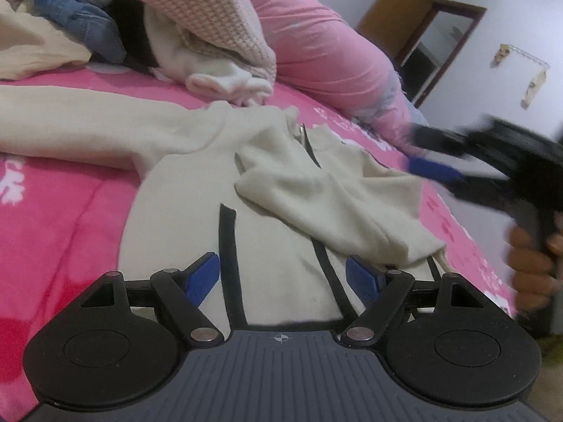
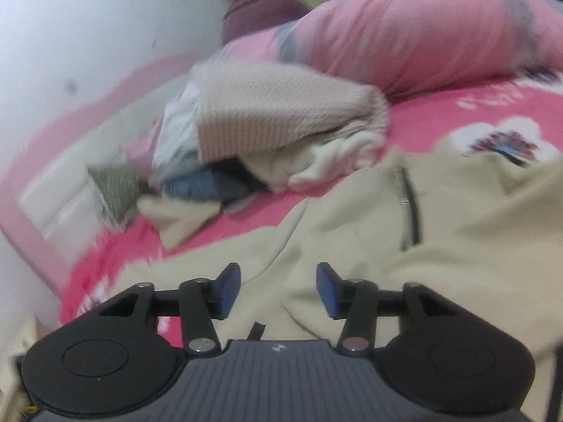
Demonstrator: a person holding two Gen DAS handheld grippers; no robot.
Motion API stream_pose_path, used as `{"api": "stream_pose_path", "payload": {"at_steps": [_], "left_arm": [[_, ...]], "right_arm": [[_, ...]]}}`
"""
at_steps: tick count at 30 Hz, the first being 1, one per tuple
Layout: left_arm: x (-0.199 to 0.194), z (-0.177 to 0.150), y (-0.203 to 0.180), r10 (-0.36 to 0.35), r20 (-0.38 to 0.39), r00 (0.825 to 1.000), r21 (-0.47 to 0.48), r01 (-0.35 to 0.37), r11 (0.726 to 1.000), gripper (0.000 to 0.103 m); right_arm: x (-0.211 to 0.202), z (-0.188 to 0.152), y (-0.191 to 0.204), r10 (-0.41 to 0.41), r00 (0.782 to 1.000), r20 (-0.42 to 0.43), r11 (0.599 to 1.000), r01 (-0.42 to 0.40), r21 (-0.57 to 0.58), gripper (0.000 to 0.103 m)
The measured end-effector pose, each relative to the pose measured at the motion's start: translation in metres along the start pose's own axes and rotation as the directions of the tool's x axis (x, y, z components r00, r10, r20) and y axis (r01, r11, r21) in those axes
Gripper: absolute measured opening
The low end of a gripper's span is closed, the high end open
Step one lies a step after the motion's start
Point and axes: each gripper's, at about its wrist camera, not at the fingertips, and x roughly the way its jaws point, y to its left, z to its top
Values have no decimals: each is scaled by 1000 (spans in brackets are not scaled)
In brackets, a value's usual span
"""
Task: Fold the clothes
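Note:
A cream zip-up jacket with black trim (image 1: 274,190) lies spread on the pink bed, one sleeve folded across its chest and the other stretched out to the left. My left gripper (image 1: 283,277) is open and empty just above the jacket's lower front. My right gripper (image 1: 418,154) shows blurred at the right of the left wrist view, beside the jacket's right edge. In the right wrist view the right gripper (image 2: 278,290) is open and empty over the cream jacket (image 2: 440,232).
A pile of unfolded clothes (image 1: 169,28) lies at the far side of the bed; it also shows in the right wrist view (image 2: 274,130). A rolled pink quilt (image 1: 327,45) lies behind it. The pink bedsheet (image 1: 63,211) surrounds the jacket. A white wall and wooden cabinet (image 1: 422,24) stand beyond.

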Motion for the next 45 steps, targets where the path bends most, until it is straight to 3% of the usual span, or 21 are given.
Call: {"api": "stream_pose_path", "payload": {"at_steps": [3, 7, 10, 13, 17, 19, 21, 25, 28, 32, 34, 35, 36, 40, 41, 43, 45], "left_arm": [[7, 10, 2, 4, 6, 1000, -4, -4, 1000, 80], [20, 31, -5, 0, 13, 1000, 20, -1, 1000, 80], [37, 45, -9, 28, -10, 1000, 20, -27, 999, 81], [57, 57, -13, 65, -41, 997, 13, -65, 998, 82], [83, 74, -19, 115, -83, 990, 7, -115, 993, 82], [96, 82, -21, 140, -104, 985, 4, -140, 990, 82], [109, 90, -24, 164, -125, 979, 2, -165, 986, 82], [134, 105, -29, 209, -164, 964, 0, -212, 977, 81], [136, 106, -28, 216, -150, 965, -1, -218, 976, 79], [138, 107, -26, 224, -132, 966, -2, -226, 974, 48], [138, 108, -26, 228, -122, 966, -2, -230, 973, 32], [139, 108, -25, 230, -118, 966, -2, -232, 973, 18], [139, 108, -25, 232, -113, 966, -3, -234, 972, 9], [141, 109, -23, 240, -95, 966, -4, -241, 970, 3], [139, 109, -23, 233, -85, 969, -5, -234, 972, 3], [111, 108, -23, 150, -25, 988, -7, -150, 989, 3], [83, 106, -22, 68, 30, 997, -4, -68, 998, 3]], "right_arm": [[-55, -9, -31, 48, 997, 54, 980, -58, 192, 54], [-140, -31, -87, 82, 972, 218, 869, -177, 463, 56], [-190, -57, -117, 42, 933, 356, 781, -253, 571, 56], [-210, -79, -136, 3, 910, 416, 734, -284, 617, 56], [-176, -92, -149, -5, 947, 321, 723, -218, 655, 56], [-144, -92, -149, 17, 964, 267, 749, -189, 635, 56], [-108, -85, -141, 34, 979, 200, 801, -146, 580, 56], [-44, -69, -99, 14, 998, 61, 936, -35, 351, 56], [-9, -63, -64, -55, 998, 34, 987, 49, 153, 56], [24, -61, -31, -184, 979, 92, 979, 190, -69, 55], [38, -59, -24, -211, 972, 102, 966, 223, -127, 53], [46, -58, -22, -218, 971, 98, 962, 231, -147, 53], [54, -58, -24, -215, 973, 81, 963, 225, -150, 46], [65, -60, -36, -167, 986, 17, 980, 168, -103, 14], [62, -62, -37, -148, 989, 19, 984, 149, -93, 14], [51, -64, -32, -91, 995, 44, 991, 94, -94, 13], [34, -70, -19, -40, 996, 85, 987, 53, -152, 13]]}}
